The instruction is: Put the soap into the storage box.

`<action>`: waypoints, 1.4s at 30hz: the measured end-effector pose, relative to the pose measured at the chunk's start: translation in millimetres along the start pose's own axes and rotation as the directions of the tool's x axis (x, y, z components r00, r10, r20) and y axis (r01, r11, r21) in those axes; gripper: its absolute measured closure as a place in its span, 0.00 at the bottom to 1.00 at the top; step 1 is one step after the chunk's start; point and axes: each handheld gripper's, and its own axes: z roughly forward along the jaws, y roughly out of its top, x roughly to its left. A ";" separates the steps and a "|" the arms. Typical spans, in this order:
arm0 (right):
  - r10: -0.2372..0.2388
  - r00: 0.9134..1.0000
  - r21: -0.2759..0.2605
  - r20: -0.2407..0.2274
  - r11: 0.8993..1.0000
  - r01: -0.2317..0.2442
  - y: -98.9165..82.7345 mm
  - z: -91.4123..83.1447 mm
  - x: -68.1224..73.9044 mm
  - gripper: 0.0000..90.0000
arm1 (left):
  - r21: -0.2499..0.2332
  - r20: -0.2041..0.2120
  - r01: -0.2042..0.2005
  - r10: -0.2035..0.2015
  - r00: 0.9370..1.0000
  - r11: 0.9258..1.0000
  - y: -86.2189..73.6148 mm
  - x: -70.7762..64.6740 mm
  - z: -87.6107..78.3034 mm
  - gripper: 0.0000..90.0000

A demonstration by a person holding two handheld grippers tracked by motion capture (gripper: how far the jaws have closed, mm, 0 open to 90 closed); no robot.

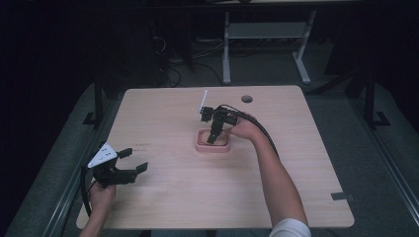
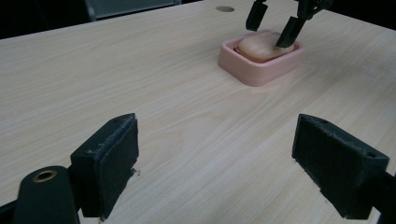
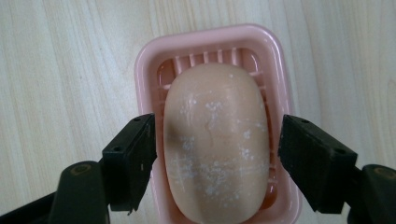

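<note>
Dark room | pale wood table [image 1: 168, 197] | left hand-held gripper [image 1: 134, 160] apart | right hand-held gripper [image 3: 215, 158] apart around soap [image 3: 217, 149]

We count one worktop [image 1: 163, 197], pale wood, with one round hole [image 1: 247, 98] near its far edge and one dark strip of tape [image 1: 342, 196] by its near right corner. On it sits one pink soap dish [image 3: 149, 60], and in the dish one bar of soap [image 3: 217, 144]. We see two grippers: one left gripper [image 1: 133, 160] and one right gripper [image 1: 213, 136], each with two black fingers [image 2: 109, 161]. Two hands hold them, one left hand [image 1: 102, 195] and one right hand [image 1: 245, 129]. Behind the worktop stands one white frame [image 1: 267, 34] on two legs.
</note>
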 end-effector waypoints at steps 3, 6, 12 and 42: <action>0.003 1.000 -0.013 -0.009 1.000 -0.003 -3.0 -0.3 -0.5 0.30 | -0.002 0.000 0.002 -0.002 1.000 1.000 -0.2 0.0 0.2 0.16; 0.014 1.000 -0.019 -0.011 1.000 -0.014 -6.6 -1.9 -1.0 0.30 | 0.002 0.001 -0.001 0.001 1.000 1.000 0.0 0.3 0.6 0.16; 0.029 1.000 -0.042 -0.007 0.999 -0.029 -14.0 -6.8 -0.9 0.30 | 0.001 0.001 -0.002 0.002 1.000 1.000 0.1 0.0 0.5 0.16; 0.058 0.998 -0.074 0.022 0.996 -0.056 -43.8 -28.1 6.6 0.30 | 0.006 0.000 -0.001 0.001 1.000 1.000 -0.5 -0.3 1.5 0.16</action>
